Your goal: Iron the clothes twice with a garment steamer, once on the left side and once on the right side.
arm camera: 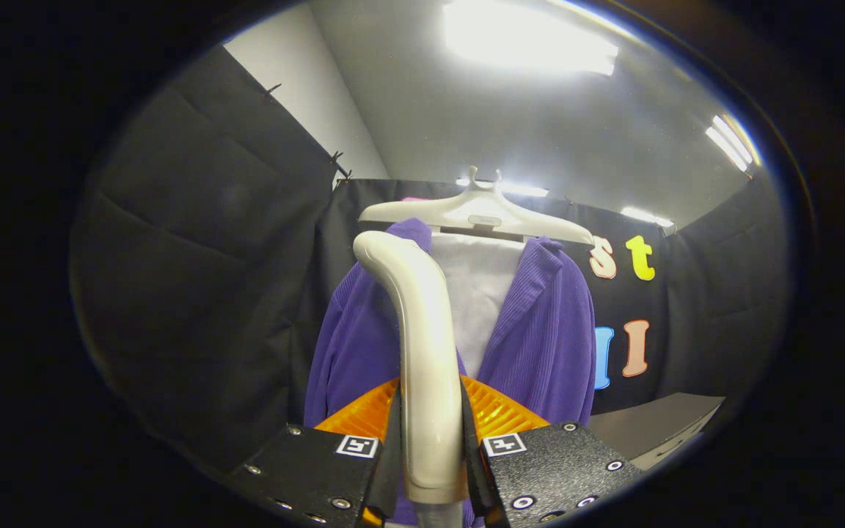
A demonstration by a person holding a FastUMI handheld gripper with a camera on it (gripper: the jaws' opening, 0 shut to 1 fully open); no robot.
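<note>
my gripper [430,447] pinches the garment steamer [422,352] handle, both fingers pressed on it. steamer head is up at the purple cardigan [540,345] on the hanger [477,213], left of the white inner shirt [477,293]. looks like one side pass is underway; can't tell passes done. no containers seen.

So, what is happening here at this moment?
A person is working with a hand-held gripper. Its two fingers are shut on the handle of a white garment steamer, which rises between them. Just beyond hangs a purple cardigan over a white shirt, both on a pale hanger. The steamer's head curves toward the cardigan's side in front of the shirt.
</note>
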